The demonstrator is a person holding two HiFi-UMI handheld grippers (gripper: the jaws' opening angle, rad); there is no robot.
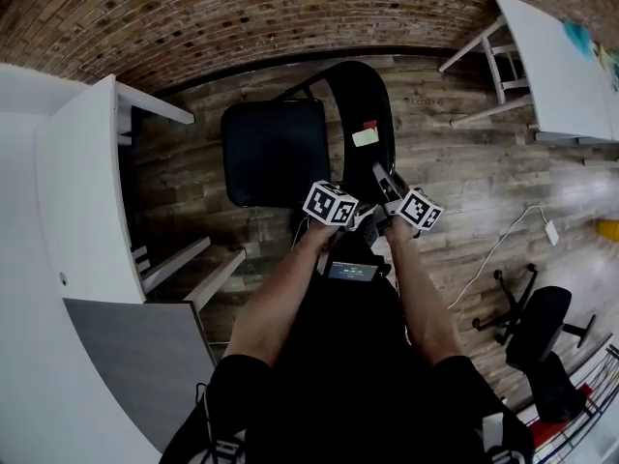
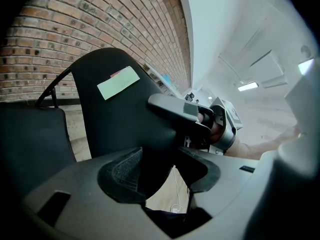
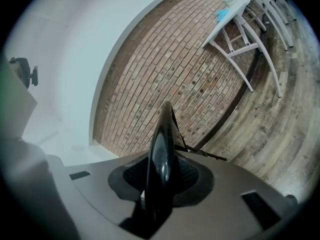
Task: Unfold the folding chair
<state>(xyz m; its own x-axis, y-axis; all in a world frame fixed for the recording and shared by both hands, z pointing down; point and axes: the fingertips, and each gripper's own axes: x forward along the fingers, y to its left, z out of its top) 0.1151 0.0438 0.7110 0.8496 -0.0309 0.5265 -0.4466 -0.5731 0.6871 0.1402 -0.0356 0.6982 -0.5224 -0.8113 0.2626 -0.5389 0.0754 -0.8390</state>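
Note:
A black folding chair stands on the wood floor, its seat (image 1: 276, 153) to the left and its curved backrest (image 1: 360, 104) carrying a pale sticker (image 1: 366, 136). My right gripper (image 1: 387, 187) is shut on the backrest's right edge. In the right gripper view that edge (image 3: 162, 144) runs upright between the pads of the right gripper (image 3: 160, 181). My left gripper (image 1: 350, 216) sits at the backrest's lower edge. In the left gripper view the left gripper (image 2: 162, 171) has its jaws wide, the backrest (image 2: 115, 114) reaches into the gap, and the left pad's face is bare.
White tables (image 1: 87, 191) stand close on the left and another white table (image 1: 551, 66) at the upper right. A black office chair (image 1: 537, 327) and a white cable (image 1: 503, 245) lie to the lower right. A brick wall (image 1: 242, 17) runs behind the folding chair.

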